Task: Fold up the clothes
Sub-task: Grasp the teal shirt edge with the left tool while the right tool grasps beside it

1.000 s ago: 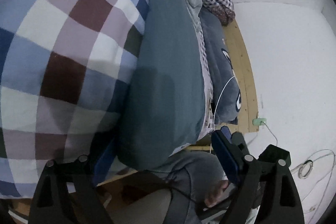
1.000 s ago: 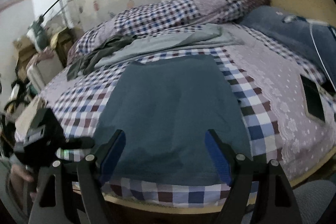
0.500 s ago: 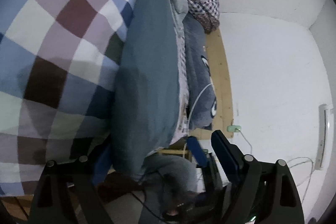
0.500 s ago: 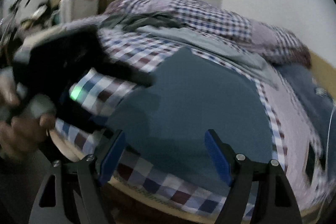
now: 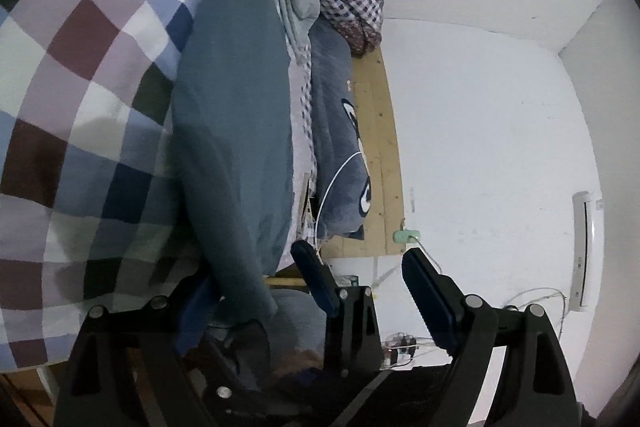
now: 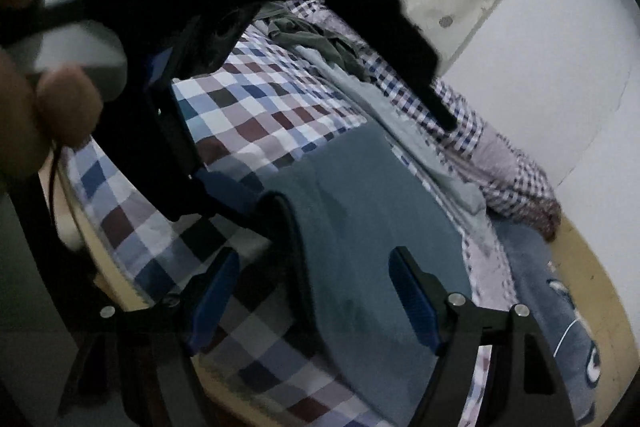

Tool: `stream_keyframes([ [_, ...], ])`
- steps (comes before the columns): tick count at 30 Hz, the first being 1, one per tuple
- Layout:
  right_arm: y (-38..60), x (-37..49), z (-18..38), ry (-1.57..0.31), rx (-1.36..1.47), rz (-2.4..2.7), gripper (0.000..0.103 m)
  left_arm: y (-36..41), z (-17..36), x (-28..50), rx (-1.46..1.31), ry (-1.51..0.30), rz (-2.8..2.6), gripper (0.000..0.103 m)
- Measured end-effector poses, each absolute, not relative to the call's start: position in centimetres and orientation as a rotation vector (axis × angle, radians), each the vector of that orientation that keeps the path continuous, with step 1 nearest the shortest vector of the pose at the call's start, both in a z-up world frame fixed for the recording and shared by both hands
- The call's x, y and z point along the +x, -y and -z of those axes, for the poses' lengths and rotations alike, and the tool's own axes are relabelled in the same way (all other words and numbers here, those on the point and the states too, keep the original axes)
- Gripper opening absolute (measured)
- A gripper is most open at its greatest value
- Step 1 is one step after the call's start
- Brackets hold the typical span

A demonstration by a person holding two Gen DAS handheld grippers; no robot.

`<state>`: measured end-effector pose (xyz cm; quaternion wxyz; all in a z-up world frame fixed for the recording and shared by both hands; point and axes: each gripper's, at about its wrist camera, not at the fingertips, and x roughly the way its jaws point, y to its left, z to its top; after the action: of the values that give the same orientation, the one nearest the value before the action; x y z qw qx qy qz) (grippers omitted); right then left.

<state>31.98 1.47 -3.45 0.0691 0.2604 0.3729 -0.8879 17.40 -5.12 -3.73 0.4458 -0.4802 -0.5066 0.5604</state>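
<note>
**Left hand-held gripper swings in front of the right camera**

Now the left hand-held gripper blocks much of the right view, jaws spread around the teal garment edge on the checked bed. Right hand-held gripper hovers released near it; a grey pillow lies right.

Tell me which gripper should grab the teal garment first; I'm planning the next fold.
Left, probably. The left gripper is open with the teal garment's near corner already lying between its fingers. The right gripper is open above the cloth's edge.

left gripper: black frame | silver screws | blue fingers
</note>
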Motion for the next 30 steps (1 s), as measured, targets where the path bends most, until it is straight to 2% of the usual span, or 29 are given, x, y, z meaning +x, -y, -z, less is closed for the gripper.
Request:
stream_keyframes([
  [3, -1.1, 30.9, 3.9, -1.17, 0.777, 2.666, 0.076, 5.1, 3.6, 17.3, -1.177, 1.261, -1.363, 0.089],
  [4, -1.1, 30.5, 4.0, -1.183, 0.785, 2.673, 0.067, 5.2, 3.5, 17.3, -1.173, 1.259, -1.356, 0.089],
  [5, -1.3, 30.0, 4.1, -1.181, 0.8, 2.682, 0.052, 5.2, 3.5, 17.2, -1.173, 1.257, -1.359, 0.089],
  [6, -1.5, 29.5, 4.1, -1.162, 0.821, 2.691, 0.046, 5.2, 3.4, 17.1, -1.172, 1.254, -1.362, 0.089],
  [7, -1.8, 28.9, 4.0, -1.127, 0.847, 2.699, 0.036, 5.3, 3.4, 17.1, -1.171, 1.251, -1.365, 0.089],
  [8, -2.2, 28.7, 3.9, -1.096, 0.86, 2.705, 0.02, 5.3, 3.3, 17.0, -1.171, 1.248, -1.371, 0.089],
  [9, -2.4, 28.8, 3.6, -1.077, 0.852, 2.712, 0.015, 5.2, 3.4, 16.9, -1.174, 1.246, -1.388, 0.089],
  [11, -2.5, 29.0, 2.9, -1.046, 0.82, 2.727, 0.011, 5.1, 3.6, 16.6, -1.188, 1.248, -1.422, 0.089],
  [13, -2.7, 29.2, 2.5, -1.035, 0.806, 2.732, 0.01, 5.1, 4.0, 16.5, -1.209, 1.255, -1.45, 0.087],
  [14, -2.5, 29.6, 2.5, -1.037, 0.801, 2.734, 0.01, 5.1, 4.2, 16.4, -1.221, 1.257, -1.465, 0.078],
  [15, -2.3, 29.8, 2.4, -1.041, 0.799, 2.734, 0.01, 5.0, 4.3, 16.4, -1.233, 1.258, -1.479, 0.062],
  [16, -2.2, 29.9, 2.5, -1.05, 0.797, 2.732, 0.01, 4.8, 4.4, 16.4, -1.248, 1.251, -1.487, 0.051],
  [17, -2.1, 29.9, 2.6, -1.065, 0.794, 2.731, 0.01, 4.6, 4.5, 16.4, -1.262, 1.238, -1.493, 0.033],
  [19, -1.9, 29.8, 2.8, -1.103, 0.786, 2.732, 0.011, 4.1, 4.5, 16.5, -1.284, 1.206, -1.517, 0.027],
  [20, -1.8, 29.9, 2.9, -1.124, 0.777, 2.735, 0.011, 4.0, 4.4, 16.6, -1.288, 1.196, -1.529, 0.019],
  [22, -1.7, 30.0, 3.1, -1.171, 0.754, 2.748, 0.015, 3.9, 4.4, 16.7, -1.291, 1.195, -1.55, 0.016],
  [25, -1.5, 30.1, 3.2, -1.225, 0.727, 2.778, 0.032, 4.3, 4.4, 16.8, -1.296, 1.203, -1.567, 0.013],
  [28, -1.5, 29.7, 3.5, -1.235, 0.765, 2.766, 0.043, 4.5, 4.5, 17.2, -1.285, 1.216, -1.563, 0.008],
  [30, -1.3, 29.4, 3.9, -1.25, 0.767, 2.753, 0.044, 4.3, 4.3, 17.4, -1.278, 1.219, -1.555, 0.008],
])
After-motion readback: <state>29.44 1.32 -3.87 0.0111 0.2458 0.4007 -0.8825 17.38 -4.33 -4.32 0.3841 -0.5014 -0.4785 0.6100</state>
